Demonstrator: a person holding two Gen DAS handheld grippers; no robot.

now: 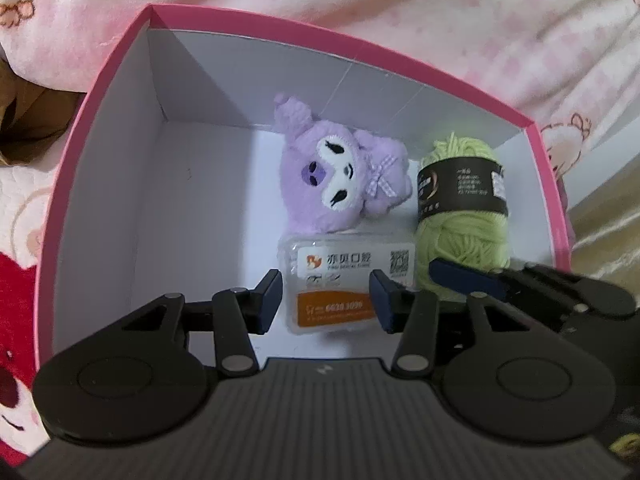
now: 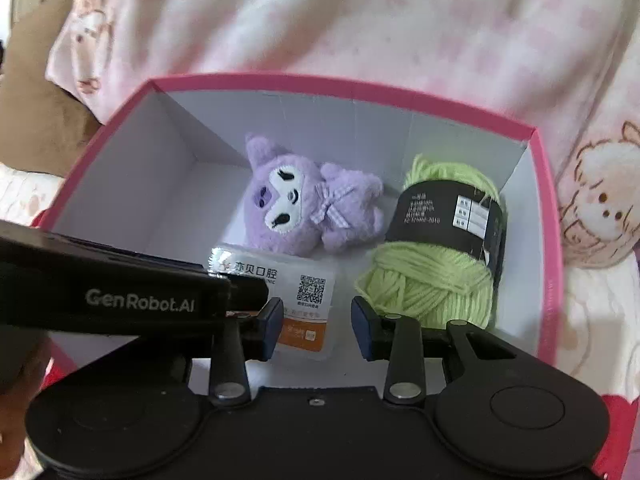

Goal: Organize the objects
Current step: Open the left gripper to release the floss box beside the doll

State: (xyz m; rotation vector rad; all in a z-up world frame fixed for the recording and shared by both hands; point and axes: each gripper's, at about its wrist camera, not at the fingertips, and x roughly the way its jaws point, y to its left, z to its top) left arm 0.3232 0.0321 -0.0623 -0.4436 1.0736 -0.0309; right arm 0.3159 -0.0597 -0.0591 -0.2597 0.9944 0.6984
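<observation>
Now, left gripper (image 1: 325, 302): fingers spread apart, gripping nothing, poised over the near end of the box interior; its black body crosses the lower left of the right wrist view.
Right gripper (image 2: 317, 328): fingers parted, nothing between them, just beside the left one; one of its dark blue fingers (image 1: 466, 278) reaches in front of the yarn.
Clear packet (image 1: 348, 284): flat on the box floor, white label with a QR code, orange band at its near end.
Purple plush toy (image 1: 340, 178): lying behind the packet, touching its far edge.
Green yarn ball (image 1: 464, 216): right of the plush, black paper band around it, close to the right wall.
Pink box (image 1: 100, 120): open, white inside, holding all three.
Bedding (image 1: 440, 12): pink-and-white printed fabric around the box.
</observation>
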